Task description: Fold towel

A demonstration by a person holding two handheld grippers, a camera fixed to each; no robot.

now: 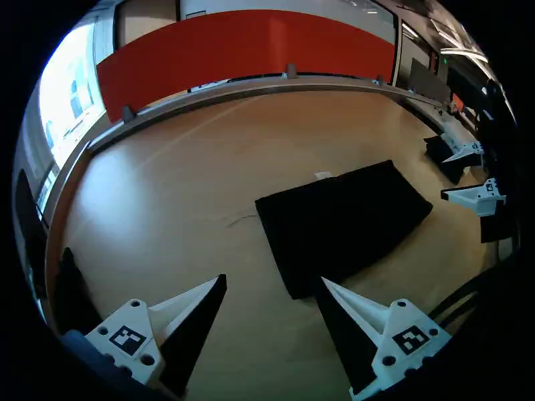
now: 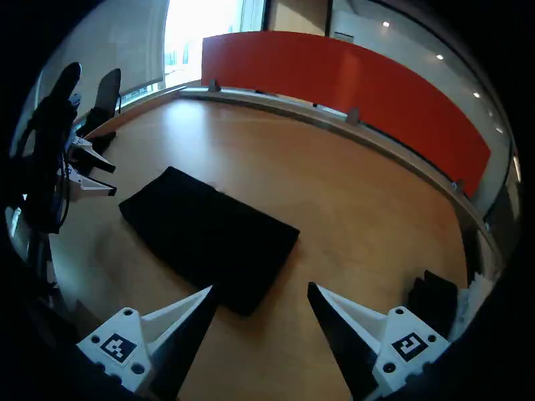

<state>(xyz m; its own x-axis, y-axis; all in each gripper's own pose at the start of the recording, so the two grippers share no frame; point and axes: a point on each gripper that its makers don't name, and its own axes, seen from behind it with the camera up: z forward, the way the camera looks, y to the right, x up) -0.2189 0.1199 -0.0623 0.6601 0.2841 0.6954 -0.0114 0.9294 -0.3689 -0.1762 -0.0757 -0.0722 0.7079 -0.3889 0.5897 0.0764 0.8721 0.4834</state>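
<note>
The left gripper (image 1: 273, 277) hovers over the table (image 1: 167, 200), jaws wide apart and empty. The black towel (image 1: 344, 220) lies flat and folded between the two grippers. The right gripper (image 2: 261, 286) is likewise spread wide, holding nothing, near the towel's edge.

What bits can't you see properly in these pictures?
- Black towel, left gripper view: part of its near edge sits behind a finger of the left gripper. Its folds vanish in the black cloth.
- Small white thing at the towel's far edge, left gripper view: too small to name.
- Dark object at the table edge, right gripper view: shadowed and partly cut off.
</note>
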